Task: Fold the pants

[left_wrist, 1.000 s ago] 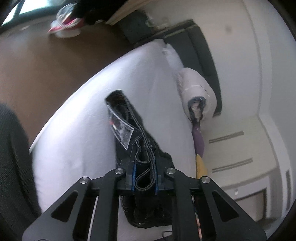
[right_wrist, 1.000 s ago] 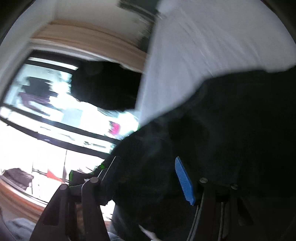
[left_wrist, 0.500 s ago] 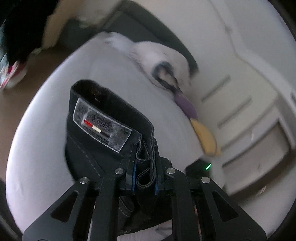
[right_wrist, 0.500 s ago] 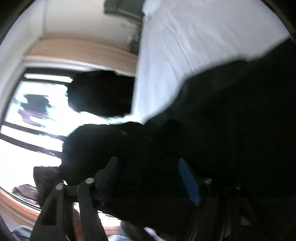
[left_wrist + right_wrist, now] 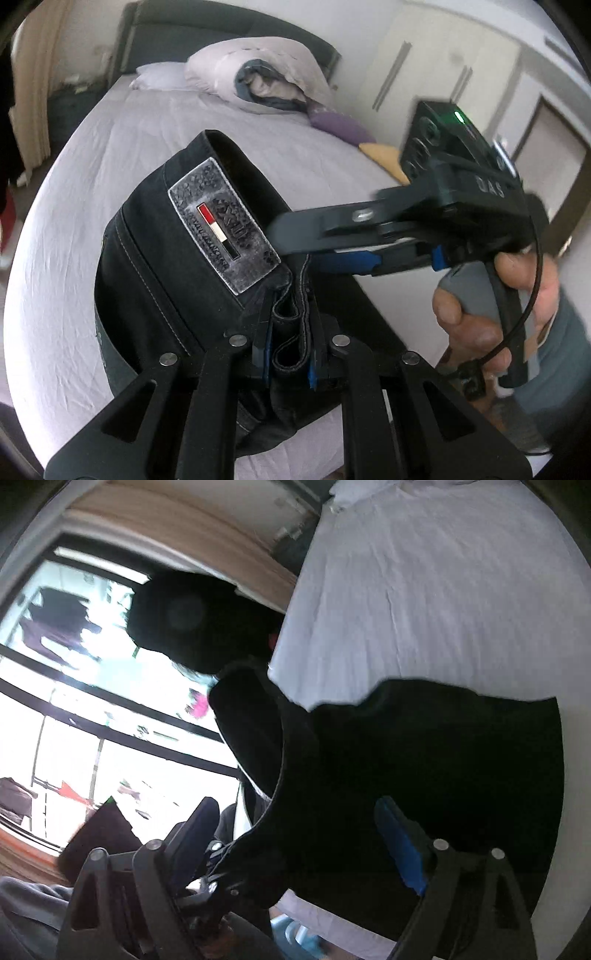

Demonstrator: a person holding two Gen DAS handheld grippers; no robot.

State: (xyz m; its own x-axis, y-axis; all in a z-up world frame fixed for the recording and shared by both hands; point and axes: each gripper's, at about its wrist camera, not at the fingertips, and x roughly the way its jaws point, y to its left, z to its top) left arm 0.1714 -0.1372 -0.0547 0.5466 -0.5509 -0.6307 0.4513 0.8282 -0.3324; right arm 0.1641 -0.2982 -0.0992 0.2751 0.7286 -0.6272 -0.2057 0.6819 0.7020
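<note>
Since a moment ago our right tool [image 5: 314, 236] has swung in beside the pants [image 5: 192, 258], fingers spread wide around dark cloth. Our left tool [image 5: 286, 332] stays clamped on the waistband above the bed [image 5: 110, 122].

A home bedroom: a bed [image 5: 110, 155] under a pale, wrinkled sheet stands against a dark padded headboard [image 5: 207, 33], with a white pillow [image 5: 159, 75] and a rolled duvet [image 5: 258, 74] at its head. Cream wardrobe doors [image 5: 436, 77] line one wall; a large window [image 5: 74, 701] shows laundry hanging outside.
</note>
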